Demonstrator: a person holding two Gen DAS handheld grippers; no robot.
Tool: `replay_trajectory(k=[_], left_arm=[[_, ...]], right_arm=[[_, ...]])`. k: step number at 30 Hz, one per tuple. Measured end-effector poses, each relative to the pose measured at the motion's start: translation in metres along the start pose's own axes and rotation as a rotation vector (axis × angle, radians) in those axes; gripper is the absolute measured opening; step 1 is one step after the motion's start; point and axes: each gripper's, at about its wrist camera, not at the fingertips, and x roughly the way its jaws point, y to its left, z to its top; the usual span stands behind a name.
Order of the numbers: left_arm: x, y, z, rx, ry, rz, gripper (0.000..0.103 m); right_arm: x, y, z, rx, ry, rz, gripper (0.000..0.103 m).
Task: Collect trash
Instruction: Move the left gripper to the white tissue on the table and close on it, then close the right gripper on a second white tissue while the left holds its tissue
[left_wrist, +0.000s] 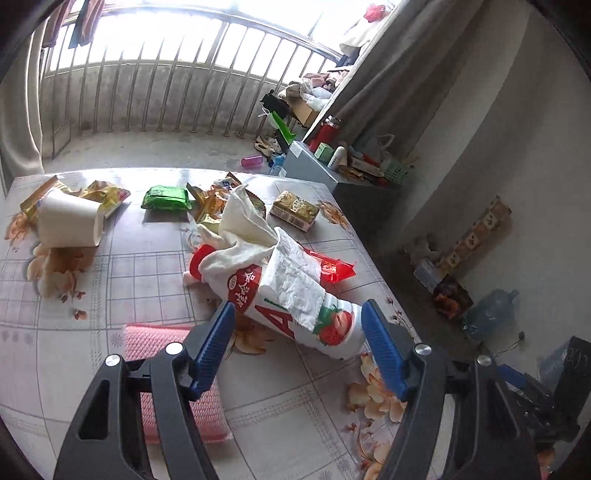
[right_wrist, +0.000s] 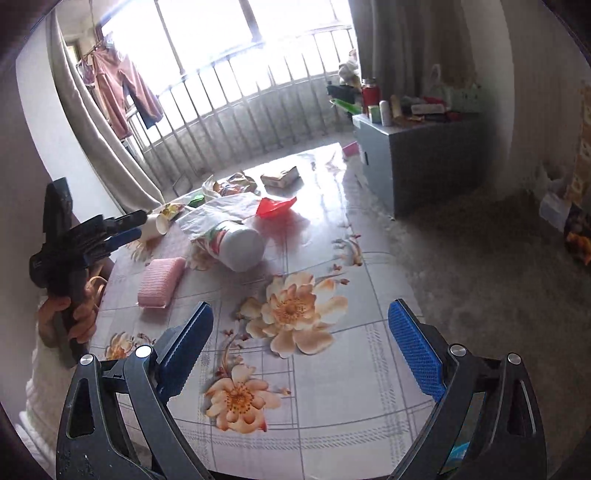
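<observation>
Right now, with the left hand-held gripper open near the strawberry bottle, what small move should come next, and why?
Probably ease the left hand-held gripper forward around the strawberry bottle, then close. Its jaws stand open, nothing is between them, and the bottle lies on its side just ahead, with crumpled tissue draped over it.
</observation>
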Motion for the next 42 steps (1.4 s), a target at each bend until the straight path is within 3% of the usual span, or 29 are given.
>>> replay_trajectory(k=[4, 5, 6, 8, 11, 14, 17, 21, 28, 32, 37, 42], left_arm=[[0.056, -0.011, 0.01, 0.131, 0.058, 0.089, 0.063], [0.066, -0.011, 0.01, 0.149, 0.066, 0.115, 0.053], [0.072, -0.01, 0.01, 0.146, 0.077, 0.114, 0.035], [0.076, -0.006, 0.011, 0.112, 0.097, 0.088, 0.01], [0.063, -0.001, 0.009, 0.092, 0.065, 0.096, 0.003], [0.042, -0.007, 0.005, 0.115, 0.05, 0.097, 0.001], [0.016, -0.012, -0.001, 0.108, 0.014, 0.052, 0.001], [-0.018, -0.021, -0.008, 0.137, -0.033, 0.08, 0.001], [-0.089, -0.013, -0.023, 0.07, -0.145, 0.056, 0.001], [-0.133, 0.005, -0.031, 0.016, -0.209, 0.073, 0.001], [-0.175, 0.028, -0.05, -0.004, -0.311, 0.18, 0.001], [-0.19, 0.061, -0.068, -0.072, -0.324, 0.212, 0.001]], right_arm=[[0.017, 0.008, 0.015, -0.033, 0.016, -0.027, 0.091], [0.021, 0.007, 0.018, -0.034, 0.019, -0.032, 0.091], [0.024, 0.006, 0.02, -0.034, 0.022, -0.036, 0.091], [0.027, 0.004, 0.023, -0.033, 0.027, -0.046, 0.091], [0.026, 0.002, 0.025, -0.026, 0.026, -0.04, 0.091], [0.028, 0.0, 0.022, -0.029, 0.028, -0.053, 0.091], [0.031, -0.001, 0.015, -0.001, 0.055, -0.039, 0.091], [0.019, 0.006, 0.004, -0.005, 0.043, -0.026, 0.091], [-0.007, 0.015, -0.002, -0.007, 0.017, -0.022, 0.091], [-0.006, 0.025, 0.008, -0.023, 0.001, -0.019, 0.091], [0.022, 0.04, 0.034, -0.044, 0.027, -0.017, 0.092], [0.064, 0.068, 0.064, -0.086, 0.071, 0.003, 0.092]])
